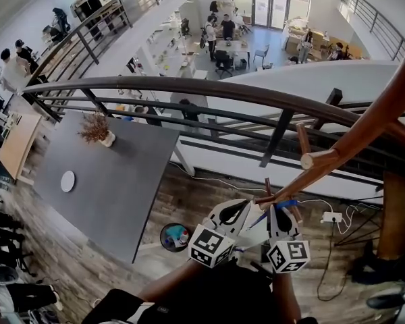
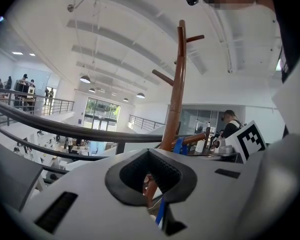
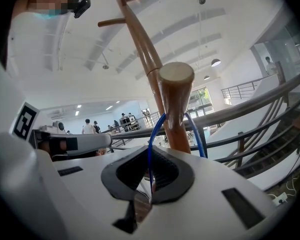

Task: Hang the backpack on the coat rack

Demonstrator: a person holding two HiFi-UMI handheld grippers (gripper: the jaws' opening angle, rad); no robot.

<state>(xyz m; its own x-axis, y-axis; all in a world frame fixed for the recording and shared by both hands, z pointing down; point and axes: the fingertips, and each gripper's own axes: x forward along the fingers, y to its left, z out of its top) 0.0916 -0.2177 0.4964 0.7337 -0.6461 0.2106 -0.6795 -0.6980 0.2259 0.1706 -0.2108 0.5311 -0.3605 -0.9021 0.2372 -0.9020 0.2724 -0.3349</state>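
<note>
The wooden coat rack [image 1: 364, 137] slants across the right of the head view, with a short peg [image 1: 315, 159] sticking out. A thin blue backpack loop [image 1: 283, 204] lies against a lower peg. Just below it, side by side, are my left gripper [image 1: 245, 212] and right gripper [image 1: 279, 214]. The dark backpack [image 1: 209, 295] hangs under them. In the right gripper view the blue loop [image 3: 151, 134] circles the round-ended peg [image 3: 176, 81], and my right gripper [image 3: 149, 176] is shut on it. In the left gripper view my left gripper [image 2: 151, 181] is shut on the blue strap [image 2: 161, 211] beside the pole [image 2: 176, 84].
A dark metal railing [image 1: 189, 90] runs behind the rack, with an open hall and people far below. A grey table [image 1: 115, 181] with a potted plant [image 1: 98, 128] stands at left. A blue bin [image 1: 175, 236] and a power strip [image 1: 332, 217] with cables lie on the floor.
</note>
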